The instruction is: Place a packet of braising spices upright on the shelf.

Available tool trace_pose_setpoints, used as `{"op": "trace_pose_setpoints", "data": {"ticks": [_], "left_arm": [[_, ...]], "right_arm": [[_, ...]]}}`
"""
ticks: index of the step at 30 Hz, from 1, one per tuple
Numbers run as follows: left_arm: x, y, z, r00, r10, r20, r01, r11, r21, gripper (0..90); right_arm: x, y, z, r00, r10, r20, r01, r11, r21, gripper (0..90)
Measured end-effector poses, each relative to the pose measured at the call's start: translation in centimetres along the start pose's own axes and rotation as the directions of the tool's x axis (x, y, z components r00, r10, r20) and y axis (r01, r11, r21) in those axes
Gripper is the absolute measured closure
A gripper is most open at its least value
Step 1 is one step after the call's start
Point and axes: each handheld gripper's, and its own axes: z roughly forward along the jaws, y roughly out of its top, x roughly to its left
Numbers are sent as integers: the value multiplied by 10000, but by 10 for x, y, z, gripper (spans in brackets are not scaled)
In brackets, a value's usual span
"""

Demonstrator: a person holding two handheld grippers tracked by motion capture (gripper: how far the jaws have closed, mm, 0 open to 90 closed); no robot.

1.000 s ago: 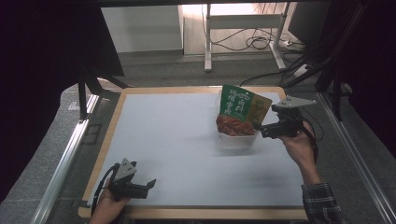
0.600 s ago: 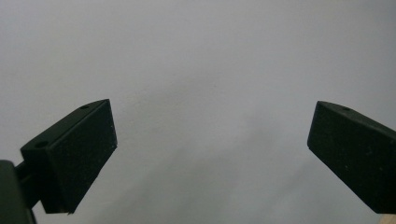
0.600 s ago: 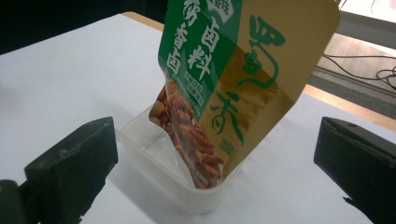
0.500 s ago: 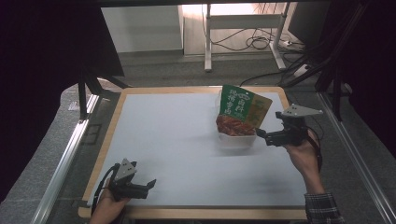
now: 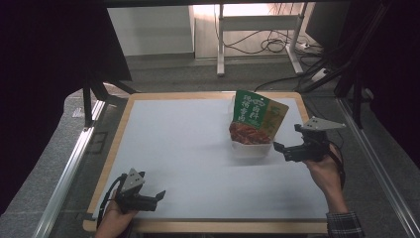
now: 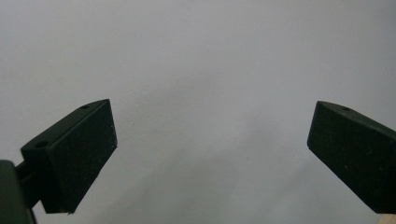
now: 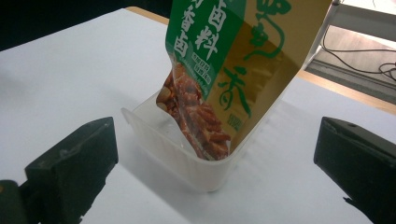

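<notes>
White board [image 5: 188, 148] with a wooden rim covers the table. At its two o'clock a clear tub [image 5: 251, 147] holds a green snack pouch [image 5: 257, 115] upright, leaning. Right gripper [image 5: 286, 149] sits just at the tub's three o'clock, jaws wide, empty; left gripper [image 5: 159, 196], at seven o'clock, gapes empty too.

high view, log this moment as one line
green and gold snack pouch: upright in clear plastic tub | right gripper: open, beside tub, apart | left gripper: open over white mat
</notes>
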Motion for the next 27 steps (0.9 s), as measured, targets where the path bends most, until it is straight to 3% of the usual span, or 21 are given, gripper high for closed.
{"op": "trace_pose_setpoints", "data": {"ticks": [27], "left_arm": [[-1, 0, 0, 10000, -7, -25, 7, 10000, -49, 14]], "right_arm": [[24, -16, -14, 9992, -160, -375, 161, 9999, 29, 0]]}}
